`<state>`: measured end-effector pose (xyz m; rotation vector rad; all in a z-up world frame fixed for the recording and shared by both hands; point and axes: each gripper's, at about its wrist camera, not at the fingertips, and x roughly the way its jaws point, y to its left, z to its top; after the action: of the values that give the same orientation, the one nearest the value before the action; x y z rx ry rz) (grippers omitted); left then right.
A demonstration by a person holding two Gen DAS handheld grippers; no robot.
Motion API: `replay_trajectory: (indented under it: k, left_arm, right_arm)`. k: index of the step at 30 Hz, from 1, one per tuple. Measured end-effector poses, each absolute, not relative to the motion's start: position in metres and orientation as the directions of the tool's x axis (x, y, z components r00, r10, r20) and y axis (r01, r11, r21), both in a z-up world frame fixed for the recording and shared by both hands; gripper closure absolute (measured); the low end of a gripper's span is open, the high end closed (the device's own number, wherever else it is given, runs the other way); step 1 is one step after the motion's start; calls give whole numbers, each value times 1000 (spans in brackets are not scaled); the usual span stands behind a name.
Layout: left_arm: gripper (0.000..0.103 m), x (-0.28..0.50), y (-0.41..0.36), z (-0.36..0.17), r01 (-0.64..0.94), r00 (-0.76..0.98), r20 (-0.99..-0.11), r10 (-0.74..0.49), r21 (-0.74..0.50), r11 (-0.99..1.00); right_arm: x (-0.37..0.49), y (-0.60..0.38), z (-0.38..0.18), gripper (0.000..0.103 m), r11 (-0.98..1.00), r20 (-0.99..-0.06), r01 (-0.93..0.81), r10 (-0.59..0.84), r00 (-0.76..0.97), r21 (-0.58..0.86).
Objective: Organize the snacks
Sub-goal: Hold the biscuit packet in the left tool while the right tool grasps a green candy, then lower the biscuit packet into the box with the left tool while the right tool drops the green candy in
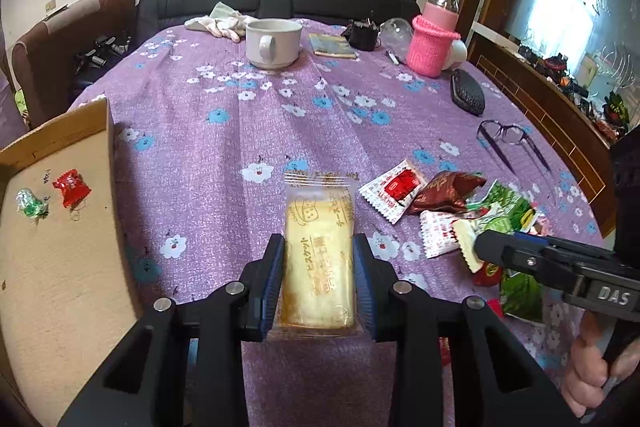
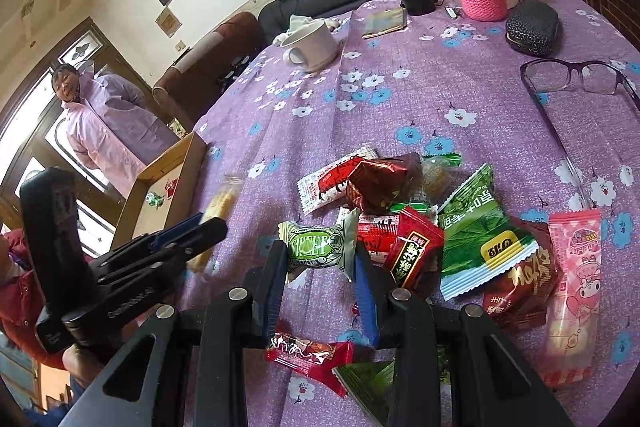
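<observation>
**Biscuit to the box**

While the left tongs [image 1: 319, 281] pinch the cheese biscuit packet [image 1: 320, 251] just right of the cardboard box [image 1: 60, 247], carry it level over the rim; right tongs [image 2: 321, 261] pinch the green sweet [image 2: 318, 247].

A woven purple cloth with a printed flower pattern [image 1: 248, 131] covers the bench, matt and slightly creased. The long biscuit packet of clear glossy plastic film [image 1: 319, 251] shines. The shallow brown cardboard box [image 1: 60, 227] looks dull and fibrous. The white ceramic mug [image 1: 273, 43] is smooth and glazed. The pink knitted wool sleeve [image 1: 430, 47] is coarse. The green-and-white candy wrapper [image 2: 320, 247] is crinkled, shiny film.
</observation>
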<state>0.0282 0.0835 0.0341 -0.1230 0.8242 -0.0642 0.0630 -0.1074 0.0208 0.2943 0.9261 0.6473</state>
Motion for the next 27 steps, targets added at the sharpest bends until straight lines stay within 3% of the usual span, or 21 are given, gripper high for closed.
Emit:
replay_trajectory:
  k: [15, 27]
  left_arm:
    - [70, -20, 125, 87, -42, 751, -655, -82, -171, 984]
    - [70, -44, 211, 96, -204, 752, -658, 39, -175, 963]
  right_arm:
    - [62, -104, 30, 68, 781, -646, -371, 624, 440, 502]
    - [40, -15, 81, 68, 722, -641, -518, 672, 370, 458]
